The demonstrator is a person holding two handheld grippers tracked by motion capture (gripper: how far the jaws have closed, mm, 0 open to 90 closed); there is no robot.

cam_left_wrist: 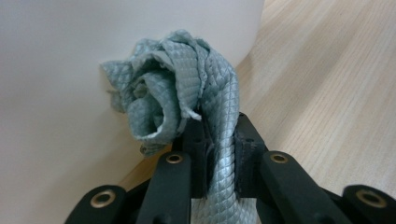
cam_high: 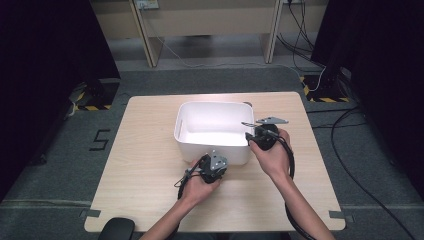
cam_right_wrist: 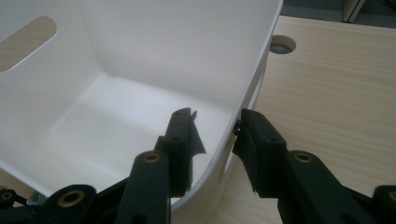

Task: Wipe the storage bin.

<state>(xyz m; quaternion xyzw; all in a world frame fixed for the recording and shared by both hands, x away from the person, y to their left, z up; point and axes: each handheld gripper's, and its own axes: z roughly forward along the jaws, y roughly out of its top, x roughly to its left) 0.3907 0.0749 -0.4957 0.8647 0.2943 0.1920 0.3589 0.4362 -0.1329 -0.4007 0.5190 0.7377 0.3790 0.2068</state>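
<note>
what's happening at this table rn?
A person works two handheld grippers around a white tub on a wooden table. The left gripper is shut on a bunched grey-green cloth, holding it against the tub's outer wall near the front. The right gripper straddles the tub's rim at its right side, one jaw inside and one outside; whether the pads actually press on the wall is hard to tell. What shows of the tub's inside is bare.

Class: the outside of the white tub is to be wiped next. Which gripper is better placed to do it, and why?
Left. The left gripper is shut on the grey cloth, bunched against the white tub's outer wall. The right gripper straddles the tub's rim, steadying it.
</note>
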